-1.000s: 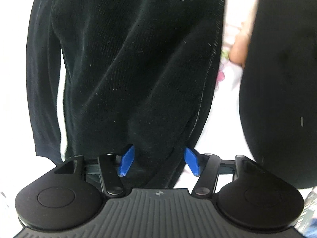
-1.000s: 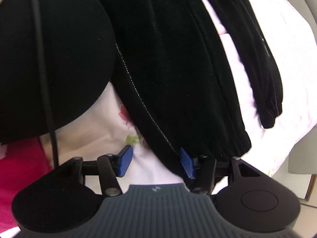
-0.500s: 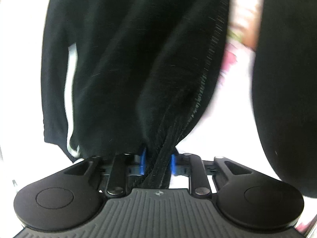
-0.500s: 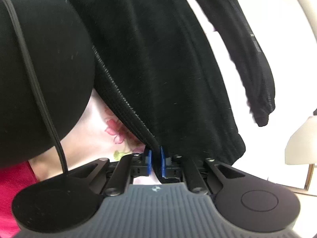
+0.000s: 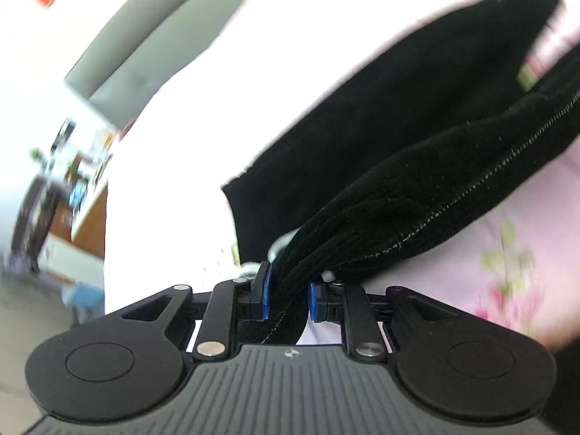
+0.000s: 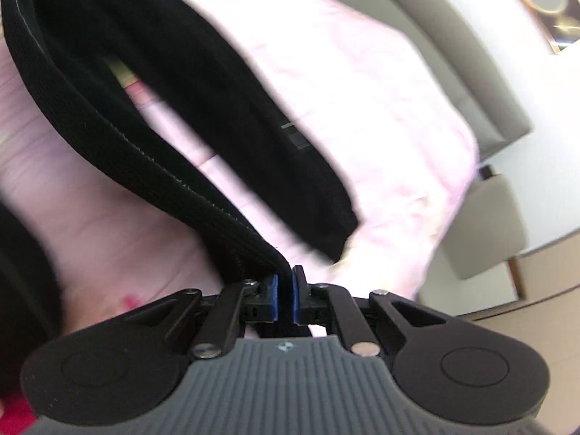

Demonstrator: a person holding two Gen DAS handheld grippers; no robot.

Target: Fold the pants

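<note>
A pair of black pants (image 5: 417, 137) is held up off a bed, gripped at two spots by two hand-held tongs. The left tongs (image 5: 286, 295) are clamped on a thick bunched band of ribbed black fabric, which fills the gap between their blue pads (image 5: 267, 290) and runs up and to the right. A line of pale stitching follows the edge of that band. Behind it, one pant leg hangs as a broad dark panel with a straight cut end near the tongs.

The right tongs (image 6: 285, 297) are closed almost completely, pinching a thin edge of the same ribbed band between their blue pads (image 6: 275, 297). From there the band (image 6: 145, 152) stretches up and to the left. A second strip of black cloth, a pant leg (image 6: 253, 127), hangs loose beside it, its end (image 6: 335, 239) dangling just above the tongs and apart from them.

Below the pants lies a pale pink bedsheet (image 6: 380, 116) with faint flower prints (image 5: 507, 275) in pink and green. A grey padded headboard (image 5: 152, 43) stands beyond the bed, and a light-coloured chair (image 6: 485, 224) sits near its far corner. The background is blurred, with shelves and small objects (image 5: 69, 177) too smeared to identify.
</note>
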